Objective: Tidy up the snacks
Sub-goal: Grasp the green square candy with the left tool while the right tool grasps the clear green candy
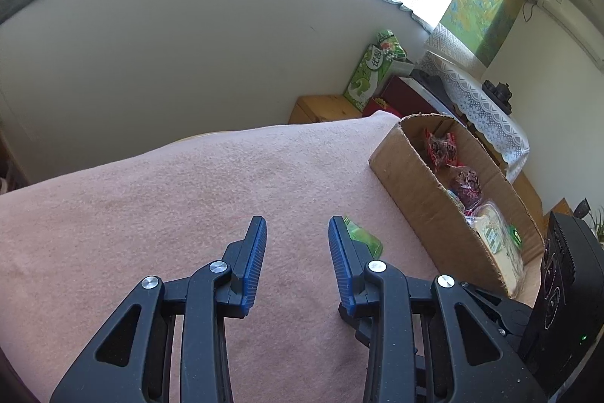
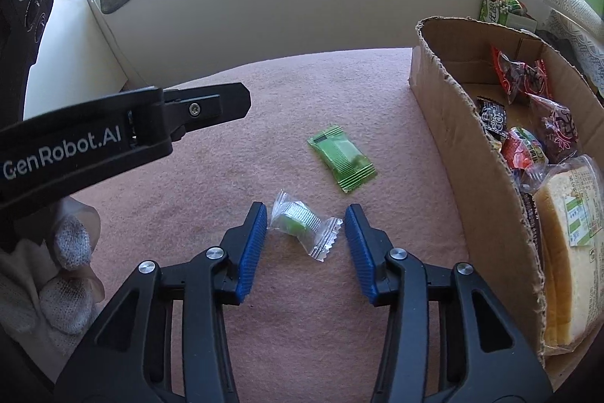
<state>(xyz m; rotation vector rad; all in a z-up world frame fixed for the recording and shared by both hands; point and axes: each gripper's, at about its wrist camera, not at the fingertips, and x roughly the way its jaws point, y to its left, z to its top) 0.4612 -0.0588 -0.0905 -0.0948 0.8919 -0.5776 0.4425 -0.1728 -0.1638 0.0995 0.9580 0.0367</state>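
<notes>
Pink fleece blanket (image 2: 226,289) covers the table; on it, toward the right edge, stands an open brown cardboard box (image 2: 453,123) already holding red-wrapped snacks (image 2: 517,74), a dark maroon packet (image 2: 558,127) and a clear-wrapped slice of yellow cake (image 2: 570,252). Two items remain outside the box: a flat green foil sachet (image 2: 341,157) lying near the box wall, and a small clear-wrapped green candy (image 2: 302,223) just nearer the viewer.

Right gripper (image 2: 305,229): blue ribbed pads spread on either side of the candy, one crimped wrapper end close to each pad; the left pad appears to graze the wrapper, but no pinch is made.

Left gripper (image 1: 298,240): jaws parted and empty, hovering over bare blanket with the green sachet (image 1: 364,238) partly hidden behind its right finger. In the right wrist view it reaches in from the left, held in a white-gloved hand (image 2: 70,270).

Step in hand, as judged: grasping the candy for transfer to the box. For a secure grasp the pads should meet the solid green body, not the thin crimped ends, which would probably slip; the tips should sit low to the blanket before closing. The lift must clear the box's torn rim.
</notes>
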